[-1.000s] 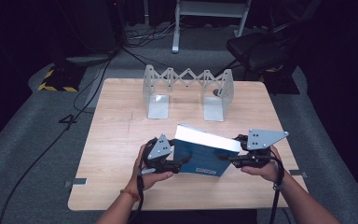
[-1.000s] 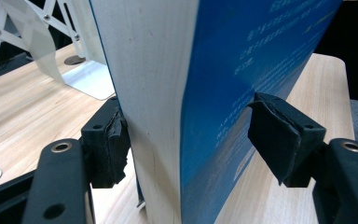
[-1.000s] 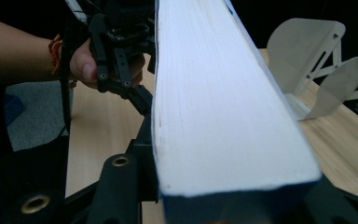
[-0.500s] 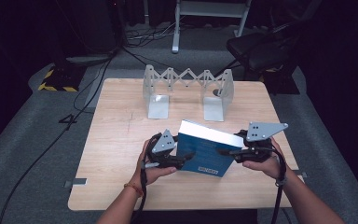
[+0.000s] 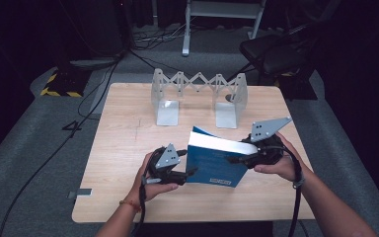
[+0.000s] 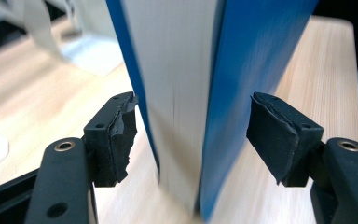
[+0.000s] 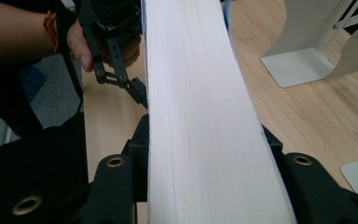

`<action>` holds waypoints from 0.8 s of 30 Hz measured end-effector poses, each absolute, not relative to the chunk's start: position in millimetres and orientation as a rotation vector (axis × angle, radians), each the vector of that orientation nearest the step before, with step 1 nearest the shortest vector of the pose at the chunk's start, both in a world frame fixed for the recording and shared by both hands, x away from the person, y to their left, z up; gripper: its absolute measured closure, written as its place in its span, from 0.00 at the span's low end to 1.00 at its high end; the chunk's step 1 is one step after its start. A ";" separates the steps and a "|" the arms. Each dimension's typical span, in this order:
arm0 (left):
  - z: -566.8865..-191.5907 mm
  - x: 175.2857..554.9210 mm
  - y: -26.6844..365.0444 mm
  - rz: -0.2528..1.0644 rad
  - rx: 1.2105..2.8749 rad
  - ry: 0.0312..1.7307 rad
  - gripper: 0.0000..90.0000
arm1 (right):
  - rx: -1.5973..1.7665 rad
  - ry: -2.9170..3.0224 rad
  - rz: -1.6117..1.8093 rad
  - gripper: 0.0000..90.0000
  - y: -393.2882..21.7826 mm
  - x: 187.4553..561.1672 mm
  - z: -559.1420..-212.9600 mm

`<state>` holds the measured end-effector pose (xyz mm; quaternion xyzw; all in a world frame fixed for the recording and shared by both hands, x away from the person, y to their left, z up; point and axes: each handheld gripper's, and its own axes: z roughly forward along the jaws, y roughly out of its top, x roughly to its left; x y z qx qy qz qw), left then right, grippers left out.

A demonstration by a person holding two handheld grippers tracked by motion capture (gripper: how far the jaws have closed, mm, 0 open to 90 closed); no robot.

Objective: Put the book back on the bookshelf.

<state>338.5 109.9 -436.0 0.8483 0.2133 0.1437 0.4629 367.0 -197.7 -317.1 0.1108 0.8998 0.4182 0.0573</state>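
A thick blue book (image 5: pixel 212 165) stands tilted on its lower edge near the table's front, white page block up. My right gripper (image 5: pixel 234 157) is shut on its right end; in the right gripper view the pages (image 7: pixel 196 116) run up between the jaws of that gripper (image 7: pixel 205 154). My left gripper (image 5: pixel 190 174) straddles the book's lower left corner. In the left gripper view the book (image 6: pixel 182 93) stands between the pads (image 6: pixel 116 140) of this gripper (image 6: pixel 193 140) with a gap on each side. Those jaws have just been closing a little. The left gripper (image 7: pixel 135 91) also shows beyond the book.
A grey metal folding book rack (image 5: pixel 200 94) stands at the back of the wooden table (image 5: pixel 128 128); one of its feet (image 7: pixel 298 65) lies right of the book. A dark chair (image 5: pixel 276 49) and floor cables (image 5: pixel 79 128) lie beyond the table.
The book has tipped from lying low and wide to standing steeper and narrower. The right gripper has risen with it. The left gripper has shifted slightly at the book's lower corner.
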 end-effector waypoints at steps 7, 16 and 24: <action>-461.4 325.1 154.7 0.337 2.176 0.673 0.30 | 0.351 2.806 1.176 0.61 -189.4 372.4 -311.0; -492.1 324.3 193.3 0.307 2.201 0.847 0.28 | 0.368 2.841 1.096 0.65 -176.7 376.9 -309.4; -498.0 324.7 188.0 0.345 2.190 0.931 0.24 | 0.383 2.789 1.078 0.67 -177.6 374.2 -308.9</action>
